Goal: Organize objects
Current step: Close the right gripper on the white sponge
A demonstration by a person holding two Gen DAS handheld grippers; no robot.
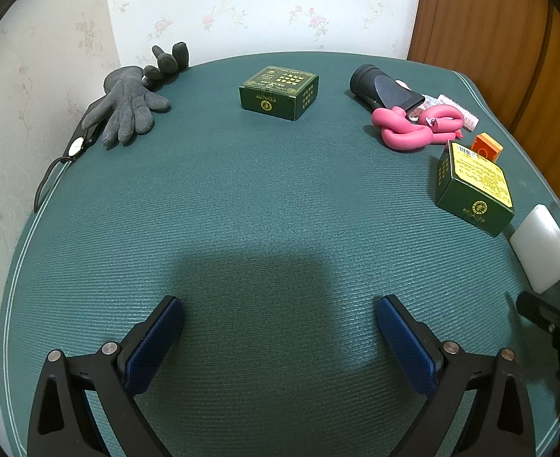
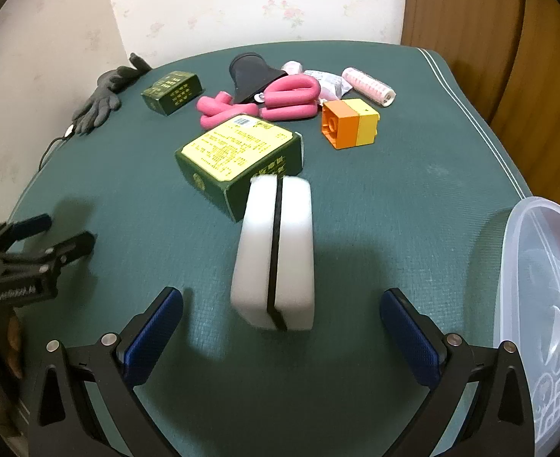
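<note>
Two grippers: both spread wide over the green mat [image 1: 264, 198], nothing gripped by either.
Left gripper [image 1: 280, 327]: jaws fully apart, tilted down at bare mat, only its own shadow between the blue pads [image 1: 154, 342].
Right gripper [image 2: 282, 323]: jaws just as wide, and the white block [image 2: 276, 251] with a dark middle seam stands between the fingertips, pads clear of it on both sides.
Big green box [image 2: 242, 163]: lying yellow label up, right behind the white block, touching or nearly so.
Small green box [image 1: 279, 92]: alone at the far middle of the mat.
Orange and yellow brick [image 2: 350, 122]: right of the big box, near the pink tube [image 2: 280, 99].
Dark cylinder [image 1: 384, 87]: lying against the pink tube, far right.
Grey gloves [image 1: 131, 103]: far left edge, a wristwatch [image 1: 75, 147] beside them.
Clear plastic container [image 2: 543, 304]: at the right edge, well apart from the block.
</note>
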